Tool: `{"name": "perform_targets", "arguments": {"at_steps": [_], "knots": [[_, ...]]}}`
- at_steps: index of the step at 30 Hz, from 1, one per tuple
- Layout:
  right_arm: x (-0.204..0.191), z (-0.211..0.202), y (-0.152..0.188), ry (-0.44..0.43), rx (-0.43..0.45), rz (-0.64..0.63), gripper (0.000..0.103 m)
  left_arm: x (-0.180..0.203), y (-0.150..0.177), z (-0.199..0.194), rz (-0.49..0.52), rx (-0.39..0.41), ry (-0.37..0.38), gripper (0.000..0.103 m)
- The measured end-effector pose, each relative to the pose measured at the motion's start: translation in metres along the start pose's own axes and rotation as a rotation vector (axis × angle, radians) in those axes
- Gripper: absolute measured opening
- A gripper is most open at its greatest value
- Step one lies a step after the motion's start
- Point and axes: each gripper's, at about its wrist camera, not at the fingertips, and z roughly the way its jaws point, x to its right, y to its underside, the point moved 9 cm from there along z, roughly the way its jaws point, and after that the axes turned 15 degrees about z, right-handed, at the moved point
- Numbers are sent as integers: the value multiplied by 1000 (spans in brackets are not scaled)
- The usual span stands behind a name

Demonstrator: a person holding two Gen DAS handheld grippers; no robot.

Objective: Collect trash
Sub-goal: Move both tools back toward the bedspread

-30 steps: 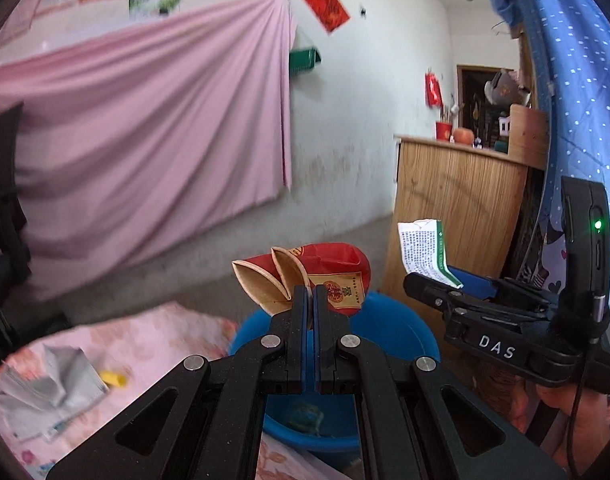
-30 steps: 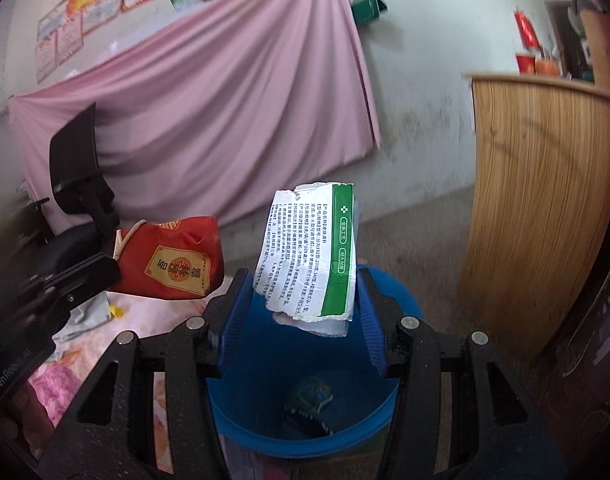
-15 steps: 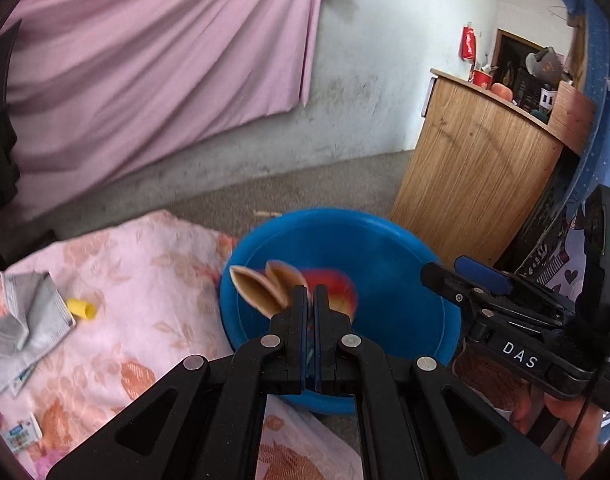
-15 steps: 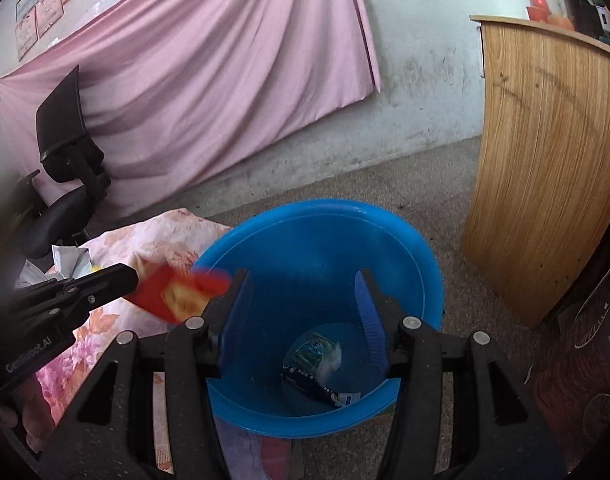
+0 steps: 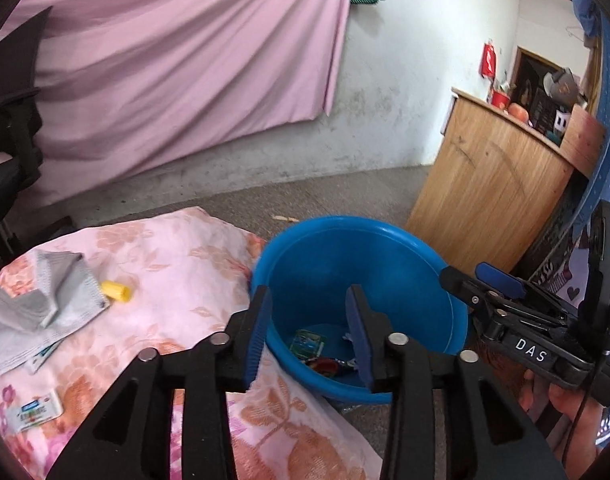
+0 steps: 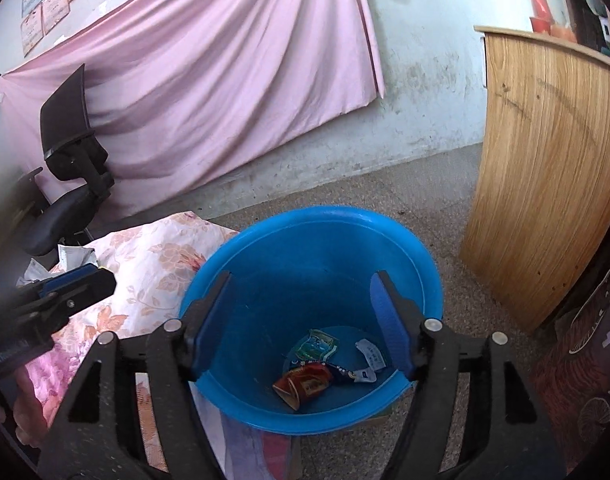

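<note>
Left gripper (image 5: 307, 320): jaws spread, nothing between them, poised over the near rim of the blue basin (image 5: 389, 236).
Right gripper (image 6: 301, 320): jaws spread wide and empty, directly above the basin's (image 6: 425, 276) bottom.
Trash in basin: red packet (image 6: 303, 384), green wrapper (image 6: 315, 346) and white printed slip (image 6: 371, 356) lie together on the bottom.
Trash outside basin: grey crumpled paper (image 5: 45, 300), yellow cap (image 5: 115, 291) and small green-and-white sachet (image 5: 35, 410), all on the floral quilt (image 5: 177, 248) left of the basin.
Risk, grasp: thin paper on soft quilt; jaws may pinch cloth along with it.
Risk, cap: round, likely to roll away if nudged.
Risk, basin: sits at the quilt's edge; a knock could tip it.
</note>
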Motion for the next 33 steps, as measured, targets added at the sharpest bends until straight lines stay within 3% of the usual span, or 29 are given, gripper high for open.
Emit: {"name": "perform_targets", "arguments": {"at_steps": [1,3,5,7,11,21,26,33], "knots": [[-1,-1,0,1,4,-3,103,-3,1,-4,-5,8,-5,42],[-4,-6,-2,15,26,-7,103,-9,2,-13,-15,25,-24,51],[-9,-12,-5,24,68,-11,103,-19,3,-24,-37,50,-50,76],[-14,-17,-7,25,101,-21,103,-31,4,-40,-70,102,-90,93],[-33,-26,-12,-8,158,-53,103,-53,1,-72,-100,227,-166,101],[-92,-57,-21,-123,309,-103,103,-96,10,-122,-107,310,-298,101],[-123,-70,-20,-149,398,-133,103,-121,18,-155,-73,363,-404,101],[-170,-90,-15,-285,502,-123,103,-158,37,-194,-77,416,-504,101]]}}
